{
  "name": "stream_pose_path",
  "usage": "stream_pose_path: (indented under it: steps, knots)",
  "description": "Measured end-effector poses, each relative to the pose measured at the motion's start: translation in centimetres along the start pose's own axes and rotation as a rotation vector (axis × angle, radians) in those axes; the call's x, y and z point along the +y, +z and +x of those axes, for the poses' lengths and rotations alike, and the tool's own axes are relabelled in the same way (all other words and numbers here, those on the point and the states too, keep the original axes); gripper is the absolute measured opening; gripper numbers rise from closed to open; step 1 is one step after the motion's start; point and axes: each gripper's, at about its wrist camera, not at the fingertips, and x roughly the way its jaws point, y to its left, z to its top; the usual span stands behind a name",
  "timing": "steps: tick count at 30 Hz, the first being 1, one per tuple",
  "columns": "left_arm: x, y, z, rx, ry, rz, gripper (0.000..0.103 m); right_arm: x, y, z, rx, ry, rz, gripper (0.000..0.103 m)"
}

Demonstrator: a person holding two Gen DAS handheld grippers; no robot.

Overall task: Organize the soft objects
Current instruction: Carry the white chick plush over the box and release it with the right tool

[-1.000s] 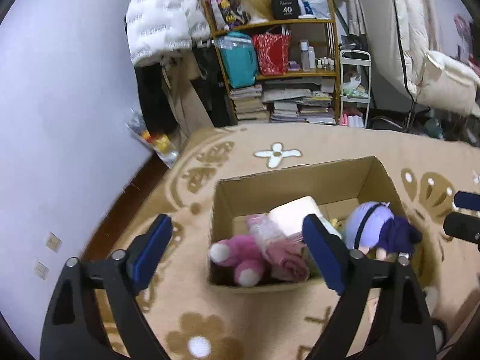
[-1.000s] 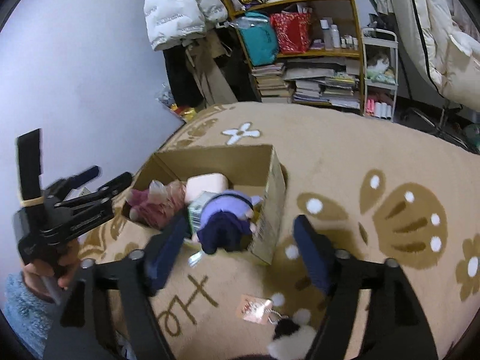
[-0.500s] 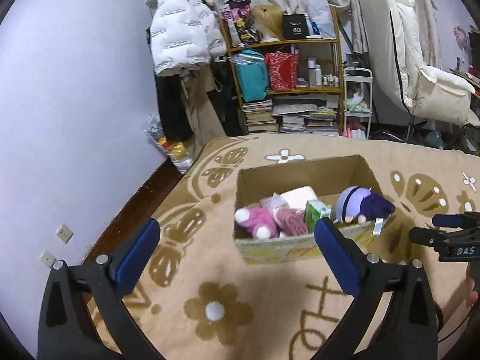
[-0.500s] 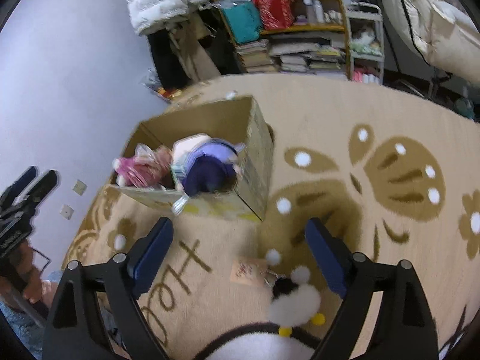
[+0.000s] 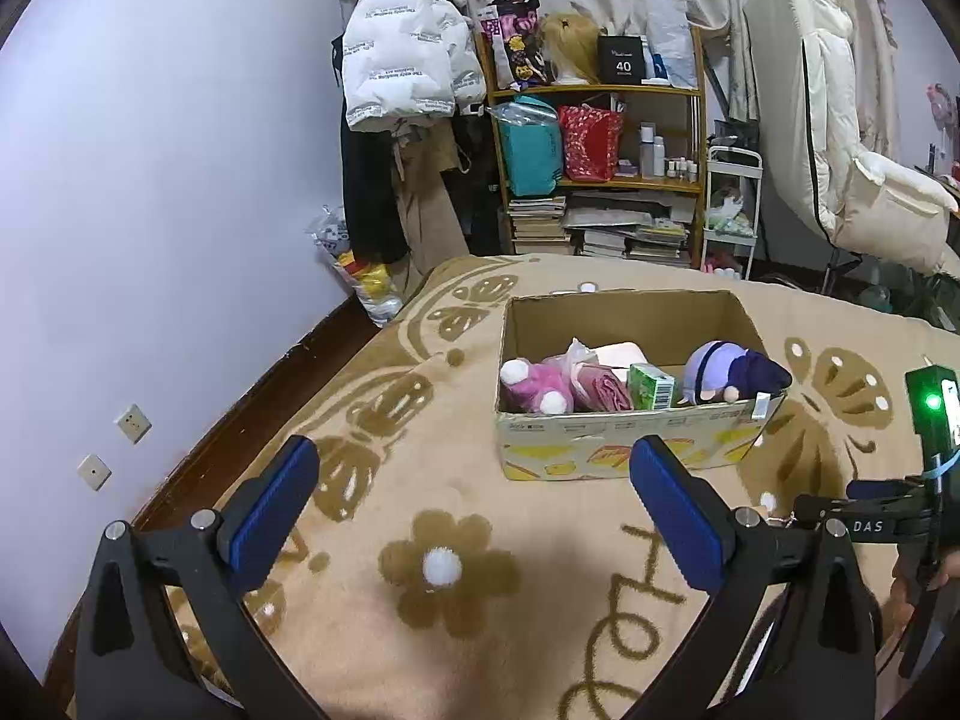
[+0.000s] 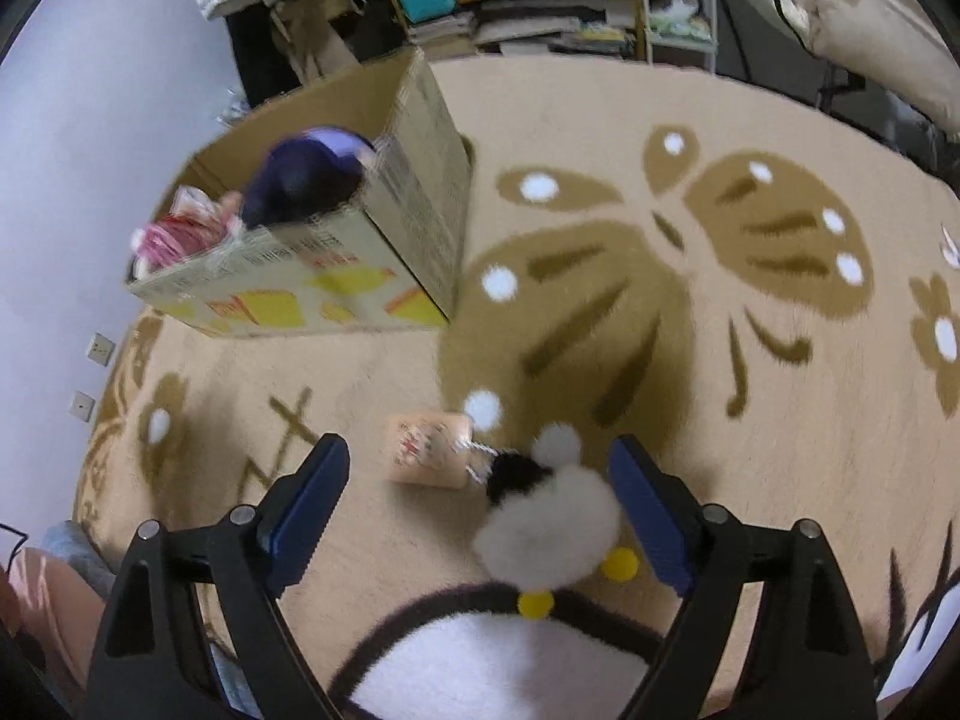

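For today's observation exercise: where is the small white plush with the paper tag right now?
In the right wrist view the white plush lies on the carpet at bottom centre, between the open right gripper fingers, its paper tag just left.

An open cardboard box on the carpet holds a pink plush and purple doll. A white-and-black plush with tag lies on the carpet nearby.
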Motion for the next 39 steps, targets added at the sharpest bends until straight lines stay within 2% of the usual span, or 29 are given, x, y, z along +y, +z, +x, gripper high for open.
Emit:
stream_pose_path:
  steps: [3,6,8,11,13,14,16,20,22,25,27,31,35,39]
  knots:
    - [-0.1,-0.2,0.1,-0.001,0.007,0.003,0.103,-0.5,-0.3,1.3,0.035,-0.010,0.022,0.092]
    - [-0.3,-0.3,0.2,-0.001,0.004,0.012,0.103,-1.2,-0.7,3.3,0.113,0.017,0.055,0.090]
    - [-0.4,-0.4,0.3,-0.001,0.000,0.018,0.103,-1.7,-1.3,5.0,0.192,0.004,0.080,0.082]
    - [-0.6,-0.4,0.5,0.002,-0.004,0.024,0.103,-2.1,-1.5,5.8,0.222,0.007,0.100,0.071]
    - [-0.7,-0.5,0.5,0.001,-0.009,0.029,0.103,-2.5,-1.5,5.8,0.213,-0.001,0.120,0.048]
    - [-0.8,-0.5,0.5,0.002,-0.012,0.032,0.103,-2.7,-1.6,5.7,0.210,-0.019,0.126,0.042]
    - [-0.9,-0.7,0.6,0.008,-0.012,0.038,0.103,-3.2,-1.6,5.5,0.211,-0.047,0.138,0.037]
    - [-1.0,-0.8,0.7,0.010,0.001,0.041,0.102,-3.3,-1.8,4.9,0.205,0.001,0.139,0.035]
    - [-1.1,-0.9,0.7,0.007,0.012,0.047,0.102,-3.0,-1.7,4.3,0.189,0.034,0.118,0.035]
    - [-0.9,-0.8,1.0,0.018,-0.031,0.039,0.102,-2.0,-1.4,3.2,0.150,0.062,0.077,0.035]
    - [-0.9,-0.8,1.2,0.018,-0.033,0.042,0.102,-1.6,-1.2,2.1,0.126,0.084,0.078,0.035]
    - [-0.9,-0.7,1.2,0.007,-0.019,0.042,0.103,-0.4,-0.1,-2.0,0.015,0.125,0.039,0.035]
    - [-0.8,-0.7,1.2,0.001,-0.014,0.034,0.102,1.1,2.7,-5.1,-0.089,0.157,0.001,0.035]
    - [-0.8,-0.5,1.0,-0.036,0.008,0.024,0.102,3.2,5.2,-7.4,-0.185,0.209,-0.042,0.036]
